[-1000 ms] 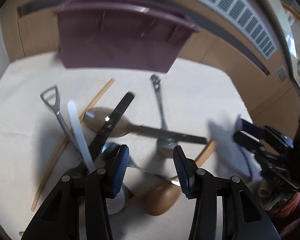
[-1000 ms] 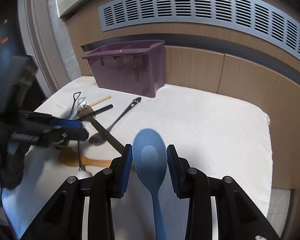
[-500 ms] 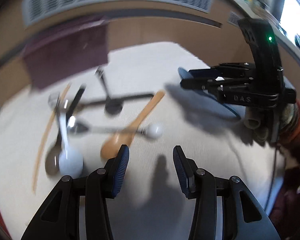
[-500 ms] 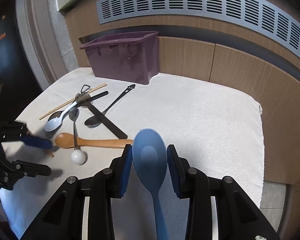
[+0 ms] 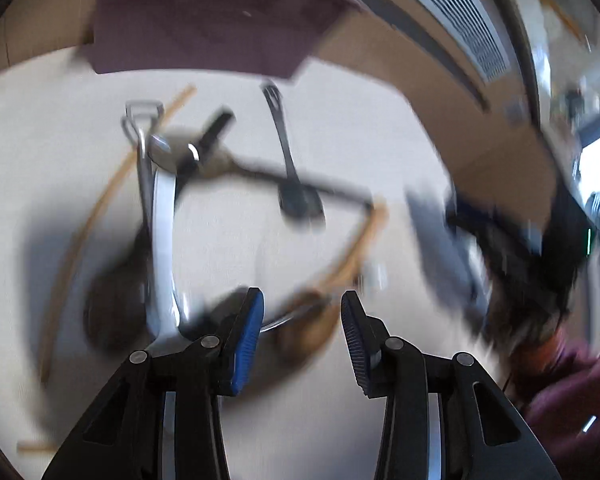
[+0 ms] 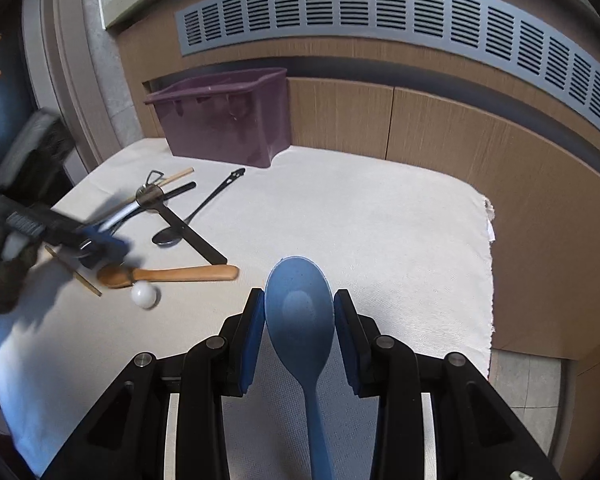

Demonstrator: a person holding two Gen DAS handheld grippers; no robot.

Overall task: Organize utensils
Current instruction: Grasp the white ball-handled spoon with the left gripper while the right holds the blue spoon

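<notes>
While the cloth-covered surface (image 6: 380, 216) lay bright under the window light, the left tongs (image 5: 302, 316) hung low over the heap of utensils, its blue pads parted wide and nothing between them; that view was smeared with motion, so finer detail was lost. At the far left of the heap lay a chopstick (image 6: 176, 177) and a white-handled spoon (image 5: 162, 240), tangled with a steel spoon (image 6: 150, 196) and a black flat-handled piece I could not name. Just right of those, a black spoon (image 6: 198, 216) lay crossed by that flat handle. Nearer, the wooden spoon (image 6: 168, 274) lay flat and mostly free, a white ball-ended utensil (image 6: 144, 295) touching its bowl. It looked light, stiff and not slippery; I judged its bare handle the best place to grip. Behind the heap stood the purple bin (image 6: 224, 116), upright against the wood panelling. Furthest right, the right tongs (image 6: 299, 312) sat closed on a blue plastic spoon (image 6: 300, 320), pinching the bowl's edges, bowl forward, handle trailing back. Smooth plastic held so might swivel.
</notes>
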